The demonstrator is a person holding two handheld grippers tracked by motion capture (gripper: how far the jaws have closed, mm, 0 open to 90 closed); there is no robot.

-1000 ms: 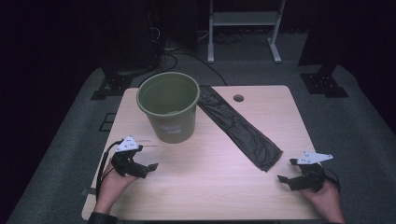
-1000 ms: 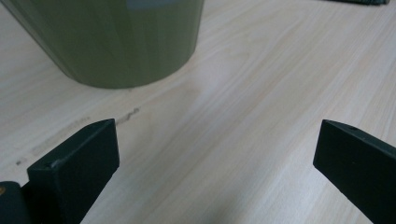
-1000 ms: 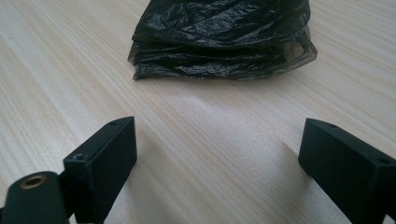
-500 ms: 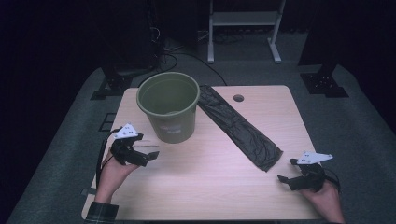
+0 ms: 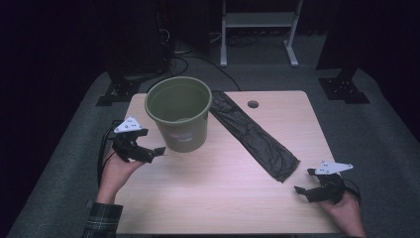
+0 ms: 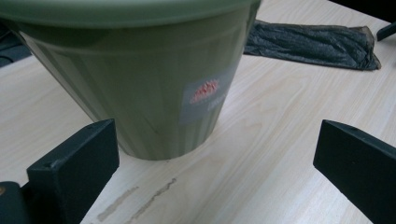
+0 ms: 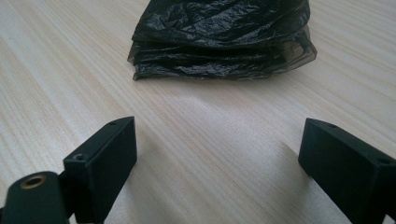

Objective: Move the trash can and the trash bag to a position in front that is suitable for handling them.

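A green plastic bucket (image 5: 179,113) stands upright on the wooden table (image 5: 223,198), left of centre. A folded black plastic bag (image 5: 252,135) lies flat in a long strip from the bucket's right side toward the front right. My left gripper (image 5: 157,152) is held above the table just left of the bucket, open, nothing between its jaws; the bucket's wall (image 6: 154,93) fills its view close ahead. My right gripper (image 5: 303,182) rests low near the front right corner, open and empty, a short way from the bag's near end (image 7: 219,42).
A round cable hole (image 5: 253,104) sits in the table's far side. Black stand feet (image 5: 116,91) and a white frame (image 5: 257,29) stand on the grey floor beyond the table. Cables trail off the left edge from my left gripper.
My left gripper has risen off the table and moved up beside the bucket. The right gripper, bucket and bag have stayed put.
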